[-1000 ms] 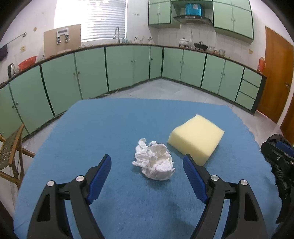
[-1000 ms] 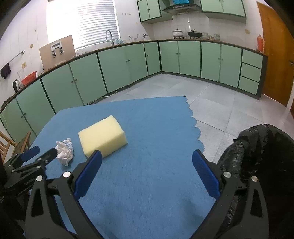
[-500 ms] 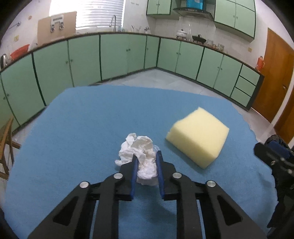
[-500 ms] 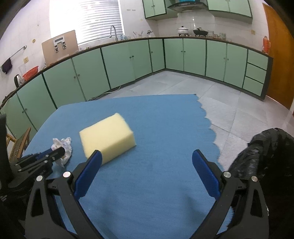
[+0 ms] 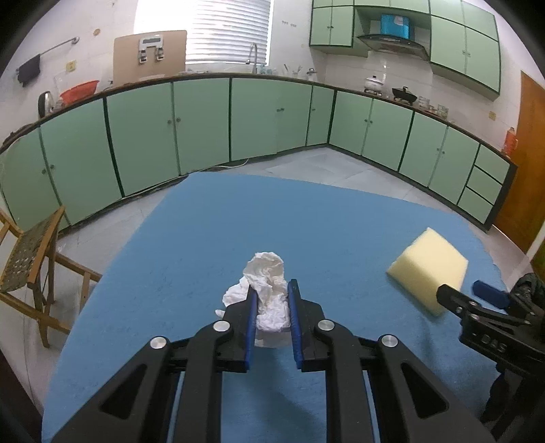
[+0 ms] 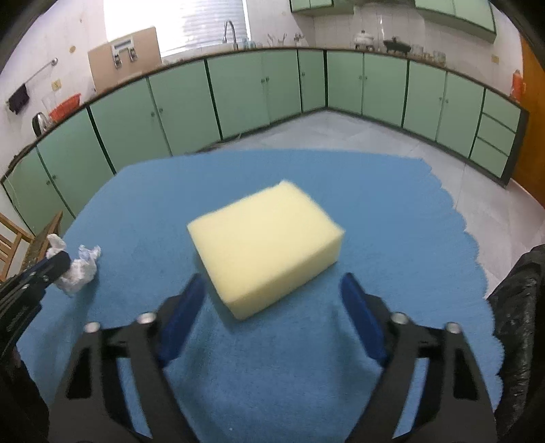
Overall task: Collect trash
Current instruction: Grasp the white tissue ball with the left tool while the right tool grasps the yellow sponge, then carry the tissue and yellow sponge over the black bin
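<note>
Left hand-held gripper [image 5: 271,289] pinches crumpled tissue [image 5: 267,293]; right hand-held gripper [image 6: 272,288] gapes wide before sponge [image 6: 265,245].

Kitchen bg. Pale green base cabinets [image 5: 201,126] w/ dark trim run along far wall & wrap round the right side, ending in a drawer stack [image 5: 483,191]. Matching upper cabinets [image 5: 460,37] top right, range hood [image 5: 395,41] under them. Window w/ blinds [image 5: 231,30] far centre, bright daylight; faucet [image 5: 252,58] below it. White tiled walls, light grey tile floor [image 5: 306,163]. Wooden door [image 5: 531,156] far right. Wooden chair [image 5: 30,265] near left. Red basin [image 5: 80,90] & kettle [image 5: 44,104] on counter, far left.
</note>
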### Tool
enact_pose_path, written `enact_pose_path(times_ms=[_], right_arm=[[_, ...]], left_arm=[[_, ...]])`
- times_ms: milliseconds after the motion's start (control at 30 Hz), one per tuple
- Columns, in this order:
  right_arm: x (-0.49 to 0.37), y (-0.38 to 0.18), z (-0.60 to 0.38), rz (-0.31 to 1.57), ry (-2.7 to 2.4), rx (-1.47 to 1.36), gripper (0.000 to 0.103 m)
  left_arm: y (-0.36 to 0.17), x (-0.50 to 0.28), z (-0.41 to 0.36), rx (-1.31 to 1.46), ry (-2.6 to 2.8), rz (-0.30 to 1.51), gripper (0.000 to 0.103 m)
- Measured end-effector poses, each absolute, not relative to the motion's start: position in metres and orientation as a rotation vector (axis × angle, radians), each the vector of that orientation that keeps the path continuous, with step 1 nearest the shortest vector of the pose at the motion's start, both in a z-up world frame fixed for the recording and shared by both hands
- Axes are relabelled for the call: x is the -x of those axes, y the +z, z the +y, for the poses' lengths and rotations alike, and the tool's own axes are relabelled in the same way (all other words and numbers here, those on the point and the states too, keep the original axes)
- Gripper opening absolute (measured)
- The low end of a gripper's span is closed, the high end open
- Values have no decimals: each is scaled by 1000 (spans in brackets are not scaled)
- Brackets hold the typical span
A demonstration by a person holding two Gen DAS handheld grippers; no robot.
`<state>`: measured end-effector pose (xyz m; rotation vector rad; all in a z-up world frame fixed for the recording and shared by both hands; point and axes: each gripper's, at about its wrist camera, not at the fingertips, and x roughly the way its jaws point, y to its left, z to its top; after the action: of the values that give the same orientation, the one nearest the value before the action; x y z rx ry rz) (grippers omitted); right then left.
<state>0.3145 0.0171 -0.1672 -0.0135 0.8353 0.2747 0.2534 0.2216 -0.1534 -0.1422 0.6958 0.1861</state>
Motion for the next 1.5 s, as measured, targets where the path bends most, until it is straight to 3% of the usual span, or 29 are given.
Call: enact_pose_path(times_ms=[67, 167, 400, 933, 1500], right_arm=[[-317, -169, 20, 848, 276, 8, 72], [-320, -170, 25, 862, 318, 1, 54], [-315, -164, 19, 848, 353, -39, 43], [-267, -117, -24, 761, 370, -60, 41], [-214, -56, -99, 658, 309, -70, 40]], left_arm=[[-155, -253, 224, 145, 188, 696, 17], [-158, -254, 224, 149, 189, 696, 17], [-161, -254, 223, 157, 188, 701, 17], [-137, -242, 192, 149, 112, 660, 17], [-66, -215, 111, 122, -43, 560, 17]])
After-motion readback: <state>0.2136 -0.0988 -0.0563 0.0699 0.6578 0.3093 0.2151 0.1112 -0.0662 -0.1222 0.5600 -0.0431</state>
